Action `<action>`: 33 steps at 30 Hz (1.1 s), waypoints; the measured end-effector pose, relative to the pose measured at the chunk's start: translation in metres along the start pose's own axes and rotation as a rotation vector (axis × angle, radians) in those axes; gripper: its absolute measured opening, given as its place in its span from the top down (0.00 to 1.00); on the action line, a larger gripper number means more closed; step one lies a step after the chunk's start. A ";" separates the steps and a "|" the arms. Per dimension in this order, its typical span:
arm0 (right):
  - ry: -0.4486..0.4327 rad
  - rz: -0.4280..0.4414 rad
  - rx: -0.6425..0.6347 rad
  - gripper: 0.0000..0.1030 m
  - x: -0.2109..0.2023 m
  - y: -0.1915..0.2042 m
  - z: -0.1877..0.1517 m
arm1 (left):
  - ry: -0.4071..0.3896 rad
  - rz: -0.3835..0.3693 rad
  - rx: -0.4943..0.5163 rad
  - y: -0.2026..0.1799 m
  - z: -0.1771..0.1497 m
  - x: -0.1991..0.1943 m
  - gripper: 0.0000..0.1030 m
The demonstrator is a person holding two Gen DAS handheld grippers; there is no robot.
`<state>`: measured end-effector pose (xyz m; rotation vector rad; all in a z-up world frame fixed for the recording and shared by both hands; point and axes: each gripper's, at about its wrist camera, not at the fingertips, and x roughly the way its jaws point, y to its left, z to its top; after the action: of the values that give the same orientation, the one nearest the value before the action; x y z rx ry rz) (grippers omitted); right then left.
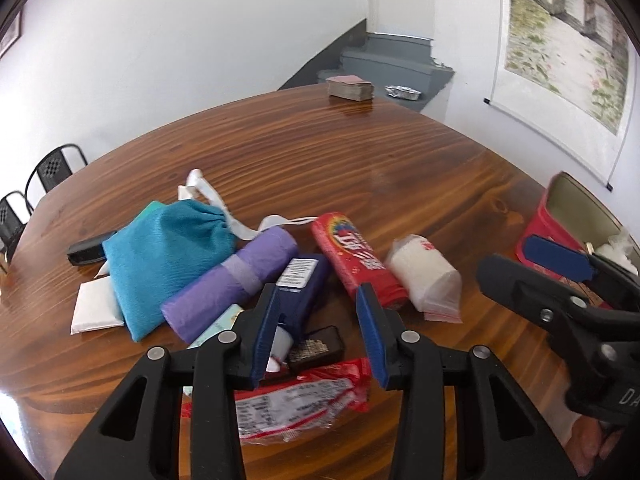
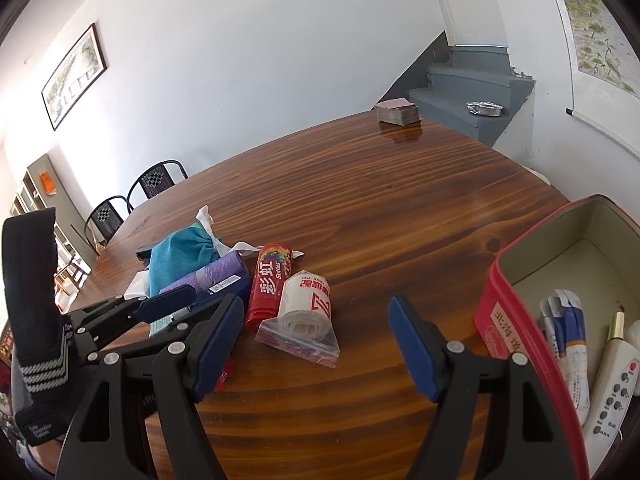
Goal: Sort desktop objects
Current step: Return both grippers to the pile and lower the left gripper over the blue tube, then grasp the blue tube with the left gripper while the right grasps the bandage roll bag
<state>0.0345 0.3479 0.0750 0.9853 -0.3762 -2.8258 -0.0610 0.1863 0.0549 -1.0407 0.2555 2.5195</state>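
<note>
Right now both tools hang over the wooden worktop (image 1: 360, 152). The left tool (image 1: 320, 312) stands half parted above the clutter, its pads gripping nothing, over a dark blue box (image 1: 304, 284) between a purple roll (image 1: 228, 280) and a red Skittles tube (image 1: 352, 260). The right tool (image 2: 316, 344) gapes wide and empty beside the red tin (image 2: 520, 320), which holds a white remote (image 2: 612, 392).
</note>
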 end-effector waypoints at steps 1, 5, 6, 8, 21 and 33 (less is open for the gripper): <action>0.001 0.001 0.000 0.23 0.000 0.000 0.000 | 0.004 -0.004 -0.012 0.002 0.001 0.001 0.58; 0.004 0.003 -0.002 0.24 0.001 0.001 -0.001 | 0.018 -0.015 -0.040 0.013 0.002 0.008 0.58; 0.005 0.004 -0.002 0.24 0.001 0.001 -0.001 | 0.024 -0.014 -0.045 0.015 0.002 0.011 0.58; 0.008 0.004 -0.002 0.24 0.001 0.001 -0.001 | 0.033 -0.016 -0.053 0.018 0.001 0.016 0.58; 0.023 -0.006 -0.039 0.24 0.007 0.009 -0.005 | 0.045 -0.036 -0.084 0.021 -0.006 0.025 0.75; 0.038 -0.025 -0.062 0.24 0.013 0.009 -0.008 | 0.030 -0.010 -0.115 0.032 -0.020 0.000 0.77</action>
<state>0.0301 0.3348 0.0639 1.0372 -0.2726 -2.8179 -0.0619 0.1514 0.0416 -1.1213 0.1144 2.5363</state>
